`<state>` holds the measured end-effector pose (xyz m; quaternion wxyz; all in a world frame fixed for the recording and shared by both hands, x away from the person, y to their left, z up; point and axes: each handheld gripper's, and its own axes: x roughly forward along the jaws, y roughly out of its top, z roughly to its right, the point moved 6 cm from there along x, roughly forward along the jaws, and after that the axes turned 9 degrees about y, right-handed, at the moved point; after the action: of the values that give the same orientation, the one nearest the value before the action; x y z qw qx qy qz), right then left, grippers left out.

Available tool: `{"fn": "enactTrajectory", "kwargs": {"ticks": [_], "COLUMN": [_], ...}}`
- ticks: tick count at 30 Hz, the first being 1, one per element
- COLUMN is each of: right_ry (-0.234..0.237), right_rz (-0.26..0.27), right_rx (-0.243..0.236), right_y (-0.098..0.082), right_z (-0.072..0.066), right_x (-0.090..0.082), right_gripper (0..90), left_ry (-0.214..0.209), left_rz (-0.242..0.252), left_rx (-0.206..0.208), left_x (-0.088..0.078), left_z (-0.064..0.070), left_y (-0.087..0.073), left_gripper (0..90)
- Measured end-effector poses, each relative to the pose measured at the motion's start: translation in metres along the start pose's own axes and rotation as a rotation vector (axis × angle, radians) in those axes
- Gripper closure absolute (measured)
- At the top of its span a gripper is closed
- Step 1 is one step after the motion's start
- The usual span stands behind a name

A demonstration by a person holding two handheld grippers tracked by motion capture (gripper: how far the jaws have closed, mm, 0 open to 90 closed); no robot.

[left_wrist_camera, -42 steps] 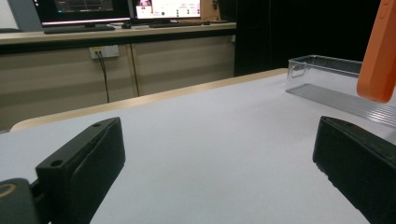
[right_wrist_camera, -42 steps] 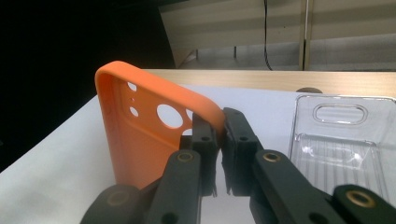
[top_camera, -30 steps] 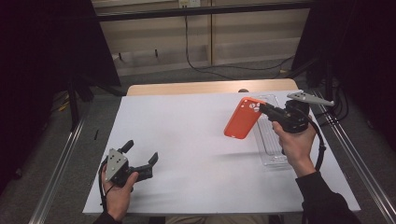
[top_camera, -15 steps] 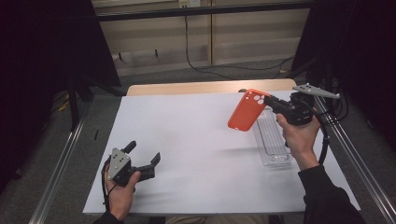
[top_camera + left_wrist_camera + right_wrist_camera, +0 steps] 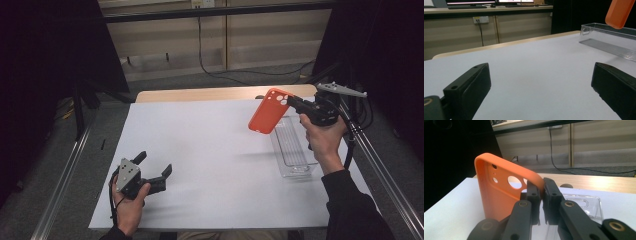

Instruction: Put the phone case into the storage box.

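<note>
Your right gripper is clenched on the top edge of the orange phone case, pinching it beside the camera cut-outs; in the right gripper view the case's rim sits squeezed between the two pads. You hold the case in the air, tilted, over the far right part of the white table, just above the far left end of the clear plastic tray, which lies flat on the table under your right hand. Your left gripper rests low at the near left of the table, well apart from the case, its jaws spread wide with nothing between them.
</note>
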<state>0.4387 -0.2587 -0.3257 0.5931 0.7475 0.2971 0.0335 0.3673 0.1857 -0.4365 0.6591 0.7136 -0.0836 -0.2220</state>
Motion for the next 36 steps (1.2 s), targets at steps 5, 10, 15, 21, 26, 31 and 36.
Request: {"fn": "enactTrajectory", "kwargs": {"ticks": [5, 10, 15, 21, 26, 31, 36], "right_ry": [-0.015, -0.026, -0.034, -0.050, -0.063, -0.071, -0.086], "right_rz": [0.006, 0.006, 0.008, 0.018, 0.018, 0.024, 0.023], "right_rx": [0.005, 0.002, -0.003, -0.014, -0.013, -0.007, -0.021], "right_y": [0.007, 0.011, 0.016, 0.022, 0.023, 0.026, 0.032], "right_z": [0.006, 0.010, 0.014, 0.020, 0.027, 0.033, 0.036], "right_x": [0.002, 0.005, 0.007, 0.008, 0.009, 0.011, 0.014], "right_gripper": [83.7, 83.7, 83.7, 83.7, 83.7, 83.6, 83.6], "left_ry": [0.003, 0.000, -0.001, -0.002, -0.001, -0.010, -0.017], "left_rz": [-0.001, -0.004, -0.007, -0.005, -0.006, -0.011, -0.008], "left_rx": [-0.003, -0.001, -0.004, -0.004, -0.004, 0.000, -0.005], "left_x": [0.000, 0.000, 0.001, 0.000, 0.000, 0.000, 0.001], "left_z": [0.000, -0.001, -0.002, -0.002, -0.002, -0.001, 0.002], "left_y": [0.000, -0.001, -0.002, -0.001, -0.002, -0.002, -0.002], "left_gripper": [2.5, 2.4, 2.5, 2.6, 2.6, 2.8, 3.0]}}
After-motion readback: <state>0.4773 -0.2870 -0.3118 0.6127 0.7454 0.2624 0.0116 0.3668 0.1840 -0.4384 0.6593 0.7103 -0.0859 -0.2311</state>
